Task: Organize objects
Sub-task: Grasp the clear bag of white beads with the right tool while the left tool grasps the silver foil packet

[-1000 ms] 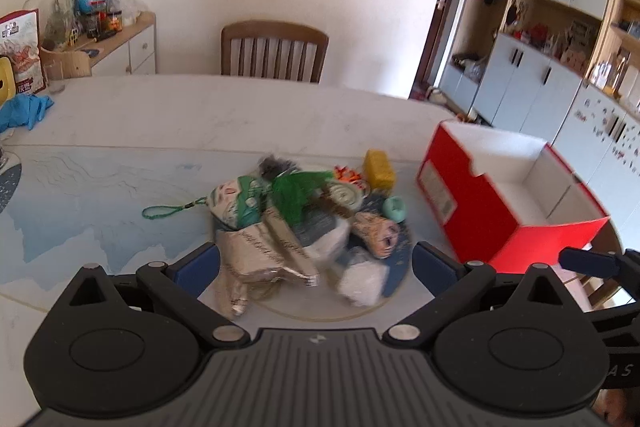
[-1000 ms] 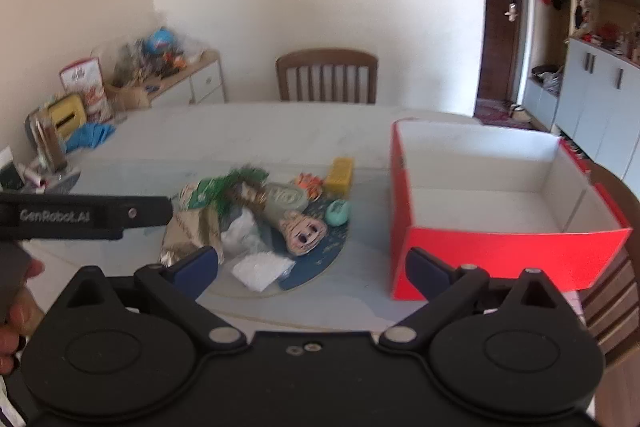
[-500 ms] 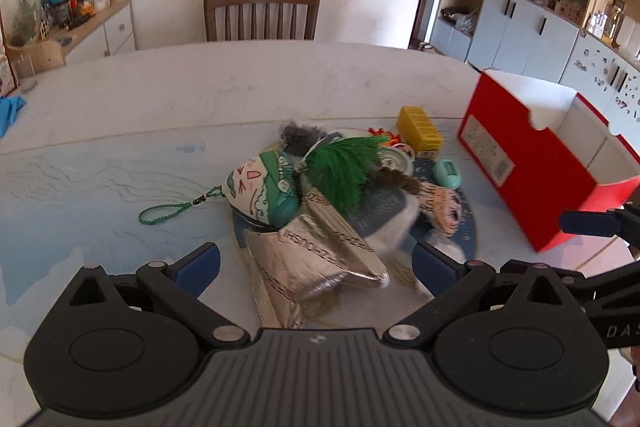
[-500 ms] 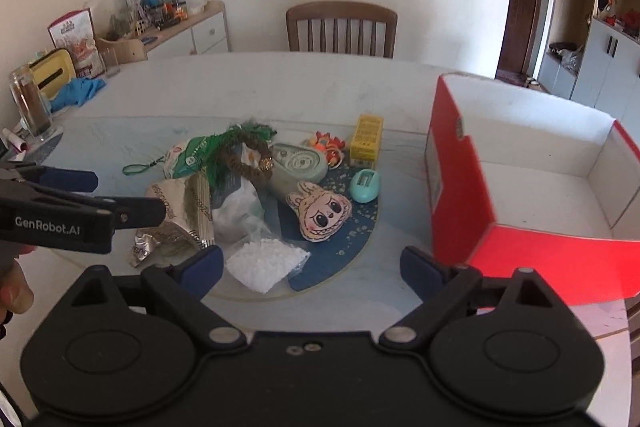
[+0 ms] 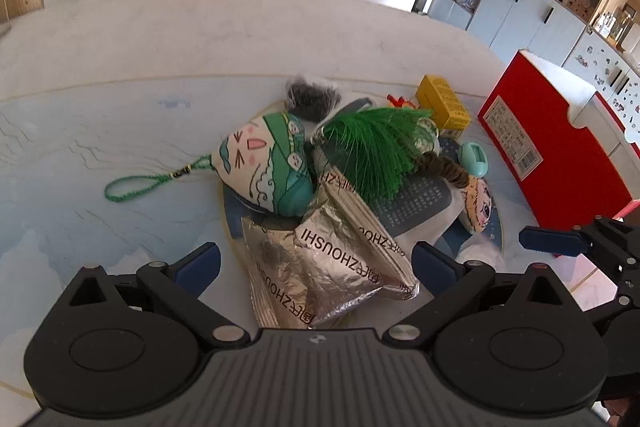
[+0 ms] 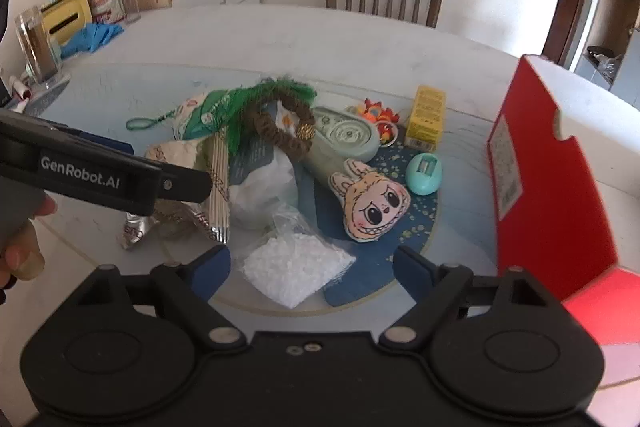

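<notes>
The red cardboard box (image 6: 560, 187) stands open on the tabletop (image 5: 240, 39) to the right of the pile, and what shows of its white inside holds nothing. The pile sits on a round blue mat (image 6: 404, 227) in the middle of the tabletop. On it lie a silver foil packet (image 5: 320, 267), a clear bag of white granules (image 6: 296, 267), a plush rabbit-eared face charm (image 6: 372, 203), a teal egg-shaped item (image 6: 425, 174), a yellow box (image 6: 426, 117) and a green tassel (image 5: 376, 147). The foil packet's long axis runs from the near edge away toward the tassel. The charm lies flat, ears pointing up-left.

The left hand-held gripper (image 5: 316, 263) tilts down over the foil packet, jaws wide, pads on either side of it without touching. The right hand-held gripper (image 6: 312, 263) also tilts down, above the granule bag; its jaws have just been closing a little yet stand wide, with nothing gripped.
</notes>
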`<state>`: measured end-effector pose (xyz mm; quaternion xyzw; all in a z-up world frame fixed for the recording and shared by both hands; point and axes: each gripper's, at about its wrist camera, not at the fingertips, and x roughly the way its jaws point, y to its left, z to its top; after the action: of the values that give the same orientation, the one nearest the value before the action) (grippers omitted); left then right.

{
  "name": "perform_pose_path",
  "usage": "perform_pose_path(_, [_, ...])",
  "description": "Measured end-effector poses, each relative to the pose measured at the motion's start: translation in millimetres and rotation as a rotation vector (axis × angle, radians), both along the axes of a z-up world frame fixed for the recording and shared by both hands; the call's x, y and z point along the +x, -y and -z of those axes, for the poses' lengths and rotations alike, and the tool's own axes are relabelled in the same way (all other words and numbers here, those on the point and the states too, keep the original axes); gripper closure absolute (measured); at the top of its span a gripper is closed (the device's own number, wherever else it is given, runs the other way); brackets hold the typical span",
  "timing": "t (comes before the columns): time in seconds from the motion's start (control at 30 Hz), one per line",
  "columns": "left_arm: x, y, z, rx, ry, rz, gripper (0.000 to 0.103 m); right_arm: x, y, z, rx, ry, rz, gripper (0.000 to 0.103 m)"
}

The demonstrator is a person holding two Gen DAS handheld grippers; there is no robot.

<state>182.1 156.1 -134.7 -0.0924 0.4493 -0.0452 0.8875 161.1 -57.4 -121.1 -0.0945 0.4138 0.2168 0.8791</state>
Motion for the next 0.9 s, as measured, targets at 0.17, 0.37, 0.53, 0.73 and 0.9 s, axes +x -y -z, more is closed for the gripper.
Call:
perform_pose_path(0.17, [5.6, -0.5, 7.9, -0.027, -0.034, 0.025, 0.008, 10.3, -5.1, 5.5, 0.004, -0.024, -0.008, 0.016])
perform_pose_path(0.37, [4.6, -1.2, 9.5, -0.039, -0.028, 0.049, 0.021, 13.2, -8.9, 11.9, -0.014, -0.05, -0.026, 0.026])
perform_pose_path(0.53, [1.6, -2.1, 9.1, -0.045, -0.013, 0.062, 0.029, 10.9, -9.5, 11.5, -0.033, -0.047, -0.04, 0.038])
perform_pose_path(0.73, [-5.1, -2.8, 6.3, -0.042, 0.008, 0.075, 0.042, 6.2, -7.6, 9.4, -0.04, -0.04, -0.044, 0.055])
perform_pose_path(0.9, [-11.9, -3.8, 2.0, -0.056, 0.02, 0.07, 0.046, 3.6, -5.6, 4.1, -0.029, -0.055, -0.029, 0.068])
